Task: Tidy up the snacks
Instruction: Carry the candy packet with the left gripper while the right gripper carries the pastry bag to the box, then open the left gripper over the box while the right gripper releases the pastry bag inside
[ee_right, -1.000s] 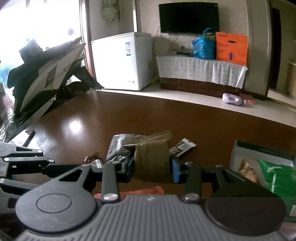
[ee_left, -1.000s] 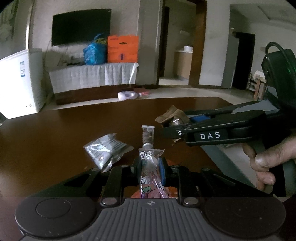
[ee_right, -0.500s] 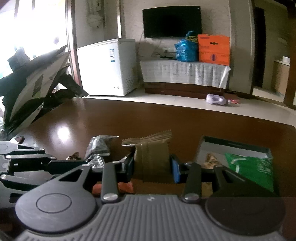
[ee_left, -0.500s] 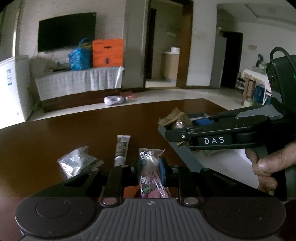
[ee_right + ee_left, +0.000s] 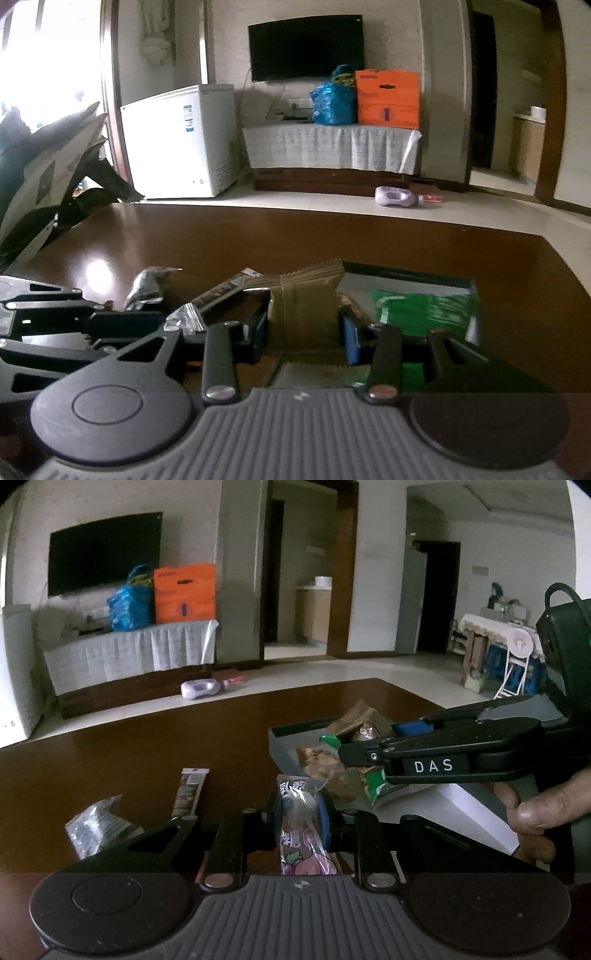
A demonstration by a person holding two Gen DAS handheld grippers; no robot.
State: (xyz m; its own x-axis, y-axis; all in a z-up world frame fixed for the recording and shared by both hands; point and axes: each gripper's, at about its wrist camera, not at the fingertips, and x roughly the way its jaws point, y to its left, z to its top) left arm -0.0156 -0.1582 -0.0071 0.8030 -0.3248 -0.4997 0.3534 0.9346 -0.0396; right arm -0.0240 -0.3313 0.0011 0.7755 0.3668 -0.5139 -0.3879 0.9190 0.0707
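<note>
The grey box (image 5: 284, 755) near the surface's (image 5: 221, 738) right edge holds a green packet (image 5: 424, 308) and brown snacks. My left tool (image 5: 300, 818) pinches a pink candy packet (image 5: 301, 827) above the surface; my right tool (image 5: 304, 328), marked "DAS", clamps a brown wrapper (image 5: 303, 314) over the box.

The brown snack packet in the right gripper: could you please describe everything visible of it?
The brown snack packet is a matte olive-brown wrapper with crimped, zigzag ends and a central seam. It stands roughly upright, pinched at mid-height between the right gripper's blue-padded fingers. It hangs over the near edge of the grey box, which holds a green bag.
</note>
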